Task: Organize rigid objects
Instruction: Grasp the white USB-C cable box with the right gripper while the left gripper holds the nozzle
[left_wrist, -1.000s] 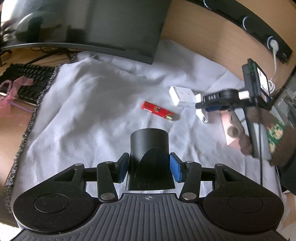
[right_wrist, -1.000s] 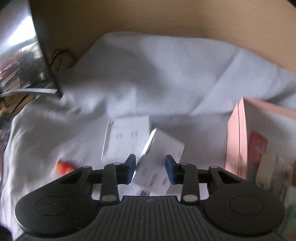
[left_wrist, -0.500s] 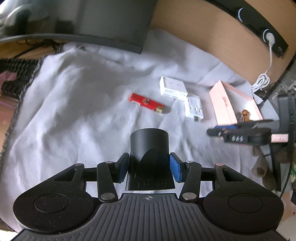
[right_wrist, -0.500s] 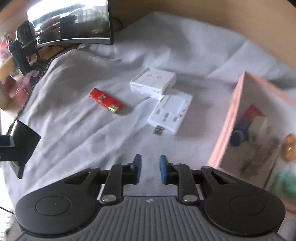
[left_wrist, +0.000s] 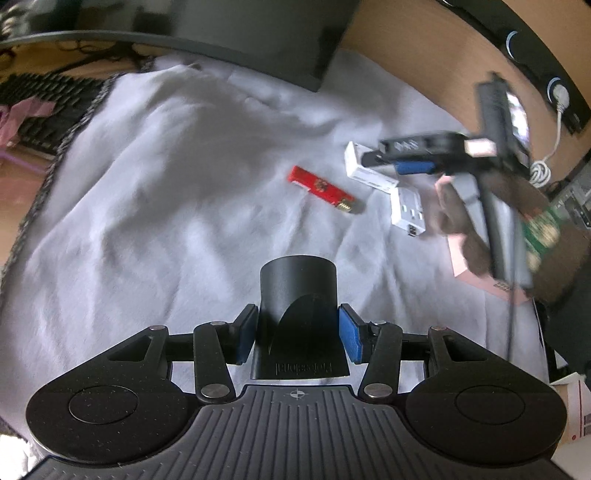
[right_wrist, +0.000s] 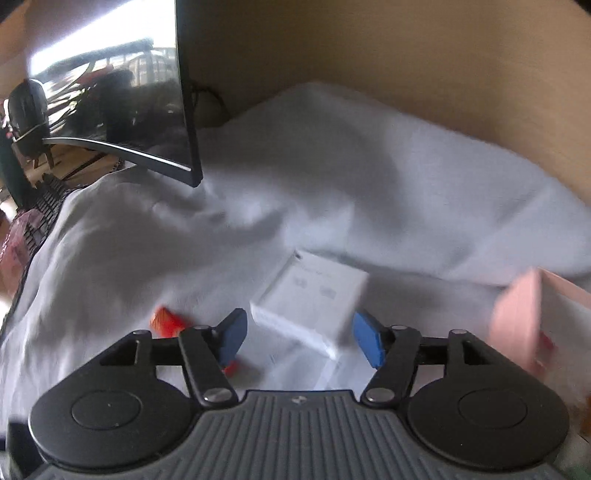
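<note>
Left gripper (left_wrist: 297, 332) clamps a black nozzle (left_wrist: 298, 295) over rumpled white cloth (left_wrist: 166, 221); right gripper (right_wrist: 299, 332) opening, empty

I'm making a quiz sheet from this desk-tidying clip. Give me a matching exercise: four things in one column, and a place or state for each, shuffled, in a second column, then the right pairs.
Things
1. black nozzle
2. red stick
3. white box
4. pink box

Places or states
A. lying alone on the white cloth, left of the white pieces
B. clamped in the left gripper
C. in front of the opening jaws of the right gripper, not gripped
D. at the right edge of the right wrist view

Pairs: 1-B, 2-A, 3-C, 4-D
</note>
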